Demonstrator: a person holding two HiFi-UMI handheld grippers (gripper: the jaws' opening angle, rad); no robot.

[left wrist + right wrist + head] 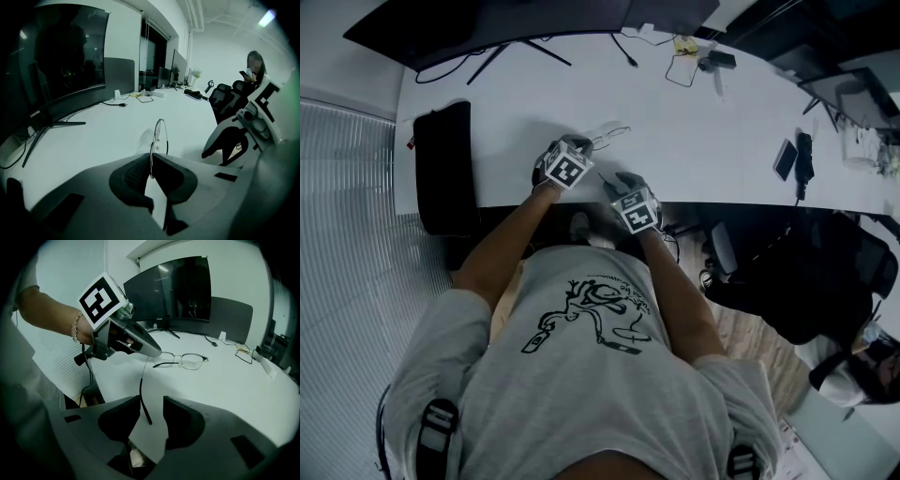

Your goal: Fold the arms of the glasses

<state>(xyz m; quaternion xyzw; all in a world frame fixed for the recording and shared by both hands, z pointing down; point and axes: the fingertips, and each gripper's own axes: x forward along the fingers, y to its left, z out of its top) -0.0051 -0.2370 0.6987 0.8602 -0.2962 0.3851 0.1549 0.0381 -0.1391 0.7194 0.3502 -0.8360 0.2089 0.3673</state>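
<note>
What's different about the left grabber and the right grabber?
The left gripper has its jaws squeezed shut; the right gripper has them wide apart. The left gripper pinches the glasses at one end; the right gripper holds nothing, and the glasses' arm just hangs between its jaws, not pressed. Both carry a marker cube and point toward the same glasses.

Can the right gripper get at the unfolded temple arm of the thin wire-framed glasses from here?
Probably yes. The right gripper has its jaws apart, with the dark tip of the unfolded temple arm between them, untouched; nothing crosses the gap. The left gripper is shut on the thin wire-framed glasses.
</note>
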